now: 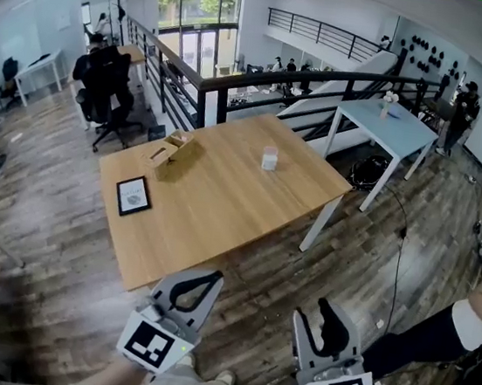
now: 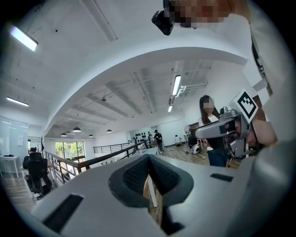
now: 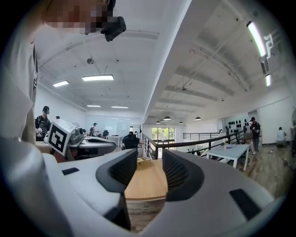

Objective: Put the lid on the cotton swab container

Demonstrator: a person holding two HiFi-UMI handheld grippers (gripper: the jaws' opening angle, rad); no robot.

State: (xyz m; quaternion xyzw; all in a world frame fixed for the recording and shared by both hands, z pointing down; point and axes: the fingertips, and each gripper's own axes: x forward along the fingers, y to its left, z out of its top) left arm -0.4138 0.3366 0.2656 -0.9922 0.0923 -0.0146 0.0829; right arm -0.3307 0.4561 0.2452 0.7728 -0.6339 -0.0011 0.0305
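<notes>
Approach comes first: container [image 1: 269,157] stands on the table [image 1: 221,211], well ahead. Left gripper [image 1: 212,278] is clenched on nothing; right gripper [image 1: 325,306] is spread and empty. Step close and locate the lid, which is not discernible from here.

Smooth matt light-wood table [image 1: 220,215], translucent plastic container [image 1: 269,157] on it, grey-brown wood-plank floor [image 1: 43,223] around the table, black metal railing [image 1: 278,74] behind it

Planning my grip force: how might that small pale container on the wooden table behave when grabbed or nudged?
The container looks small and pale, so probably light plastic, apt to slide on the smooth wooden table. It stands upright, seemingly taller than wide, so a high push may tip it.
</notes>
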